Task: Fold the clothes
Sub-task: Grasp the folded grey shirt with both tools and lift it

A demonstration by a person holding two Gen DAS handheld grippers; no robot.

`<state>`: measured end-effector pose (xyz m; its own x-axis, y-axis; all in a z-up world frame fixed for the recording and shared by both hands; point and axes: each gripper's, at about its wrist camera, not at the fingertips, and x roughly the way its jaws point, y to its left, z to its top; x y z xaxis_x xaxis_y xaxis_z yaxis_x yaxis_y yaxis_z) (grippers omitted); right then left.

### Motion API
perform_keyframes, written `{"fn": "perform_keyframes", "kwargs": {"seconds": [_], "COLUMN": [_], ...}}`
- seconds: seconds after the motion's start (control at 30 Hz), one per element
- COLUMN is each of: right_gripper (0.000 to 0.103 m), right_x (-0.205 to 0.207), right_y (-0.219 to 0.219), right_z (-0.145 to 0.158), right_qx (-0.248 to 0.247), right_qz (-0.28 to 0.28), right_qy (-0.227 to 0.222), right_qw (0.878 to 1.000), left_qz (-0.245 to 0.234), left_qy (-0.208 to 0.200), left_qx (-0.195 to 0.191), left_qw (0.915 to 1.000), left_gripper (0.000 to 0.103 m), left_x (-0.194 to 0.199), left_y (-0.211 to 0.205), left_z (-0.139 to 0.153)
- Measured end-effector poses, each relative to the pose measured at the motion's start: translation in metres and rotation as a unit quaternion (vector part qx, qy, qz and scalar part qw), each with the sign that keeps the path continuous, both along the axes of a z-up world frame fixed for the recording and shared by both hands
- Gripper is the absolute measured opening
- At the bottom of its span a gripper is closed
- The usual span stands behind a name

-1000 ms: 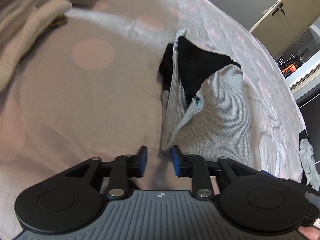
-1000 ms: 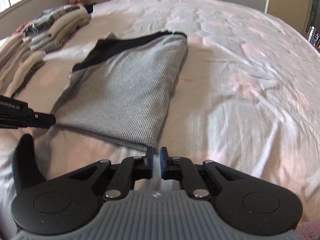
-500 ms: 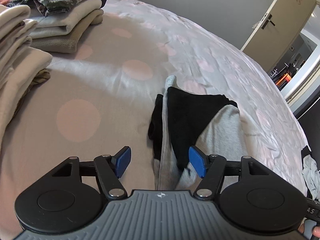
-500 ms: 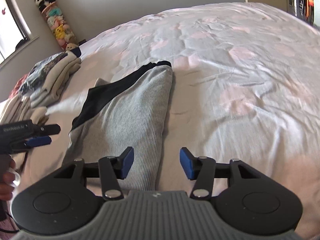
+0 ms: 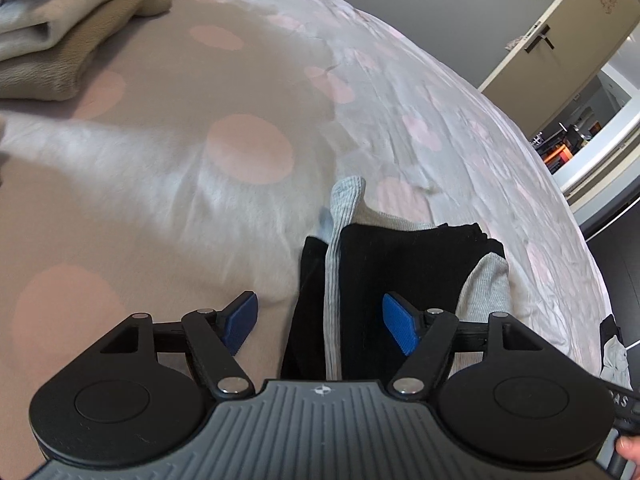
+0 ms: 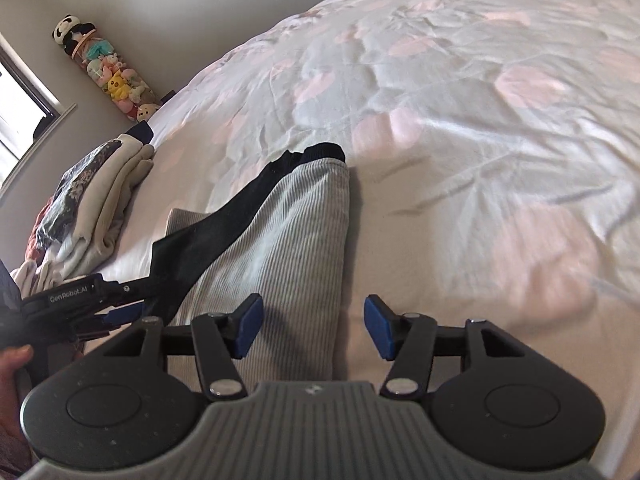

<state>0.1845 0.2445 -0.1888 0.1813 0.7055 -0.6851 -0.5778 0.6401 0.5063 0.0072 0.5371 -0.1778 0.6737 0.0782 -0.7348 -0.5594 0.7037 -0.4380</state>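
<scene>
A folded garment, grey ribbed cloth with black panels (image 5: pixel 400 256), lies on the bed. In the left wrist view my left gripper (image 5: pixel 320 322) hovers over its near-left edge. The jaws are opening, with a grey strip and black cloth lying between the blue pads, which do not press on it. In the right wrist view the same garment (image 6: pixel 296 232) stretches ahead. My right gripper (image 6: pixel 313 329) stands open over the garment's right edge, gripping nothing. My left gripper (image 6: pixel 132 300) shows at the left of that view, by the black panel.
The bedcover (image 5: pixel 240 148) is pale with pink spots. Stacks of folded clothes (image 5: pixel 60 40) (image 6: pixel 92 200) sit at the bed's left side. Plush toys (image 6: pixel 108 76) stand in the corner. A door (image 5: pixel 560 40) and a small loose garment (image 5: pixel 616 360) are at the right.
Both grippers have gone from nearly shut to wide apart and let the garment's near edge go. Both moved forward along the garment toward its black end; the right view has tilted.
</scene>
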Motion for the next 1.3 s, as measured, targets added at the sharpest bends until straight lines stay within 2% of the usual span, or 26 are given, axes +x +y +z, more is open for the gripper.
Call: {"fn": "perform_keyframes", "kwargs": {"seconds": [0.17, 0.23, 0.33, 0.37, 0.4, 0.47, 0.53, 0.6, 0.67, 0.87, 1.1, 1.3], "right_gripper": [0.059, 0.06, 0.058, 0.052, 0.047, 0.028, 0.021, 0.018, 0.017, 0.016, 0.016, 0.016], "right_x": [0.023, 0.028, 0.035, 0.036, 0.038, 0.041, 0.044, 0.038, 0.027, -0.007, -0.043, -0.068], "right_y": [0.019, 0.025, 0.032, 0.033, 0.035, 0.036, 0.033, 0.031, 0.032, 0.026, 0.023, 0.044], "right_z": [-0.016, -0.019, -0.024, -0.025, -0.025, -0.027, -0.028, -0.019, -0.003, 0.044, 0.098, 0.148], "right_qx": [0.015, 0.022, 0.033, 0.034, 0.034, 0.037, 0.048, 0.048, 0.049, 0.072, 0.106, 0.141], "right_qz": [0.007, 0.009, 0.009, 0.005, 0.0, -0.008, -0.017, -0.015, -0.002, 0.022, 0.054, 0.104], "right_qy": [0.028, 0.034, 0.045, 0.048, 0.051, 0.06, 0.076, 0.06, 0.02, -0.058, -0.129, -0.174], "right_qw": [0.999, 0.999, 0.998, 0.998, 0.998, 0.997, 0.996, 0.997, 0.999, 0.995, 0.984, 0.969], "left_qz": [-0.038, -0.047, -0.053, -0.054, -0.049, -0.037, -0.027, -0.026, -0.025, -0.01, 0.012, 0.05], "left_qy": [-0.001, -0.001, -0.012, -0.017, -0.02, -0.024, -0.031, -0.034, -0.036, -0.061, -0.092, -0.127], "left_qx": [0.022, 0.031, 0.017, 0.002, -0.007, -0.015, -0.02, -0.007, 0.01, 0.059, 0.119, 0.153], "left_qw": [0.999, 0.9984, 0.9983, 0.9984, 0.9986, 0.9989, 0.999, 0.9991, 0.999, 0.9963, 0.9886, 0.9787], "left_gripper": [0.069, 0.066, 0.041, 0.032, 0.029, 0.025, 0.021, 0.019, 0.018, 0.017, 0.017, 0.017], "left_x": [0.015, 0.021, 0.025, 0.027, 0.027, 0.026, 0.023, 0.019, 0.015, -0.01, -0.055, -0.101], "left_y": [0.001, -0.001, -0.003, -0.003, -0.002, -0.001, -0.001, -0.006, -0.013, -0.037, -0.059, -0.06], "left_z": [-0.006, -0.007, -0.009, -0.011, -0.013, -0.014, -0.011, -0.003, 0.008, 0.047, 0.104, 0.156]}}
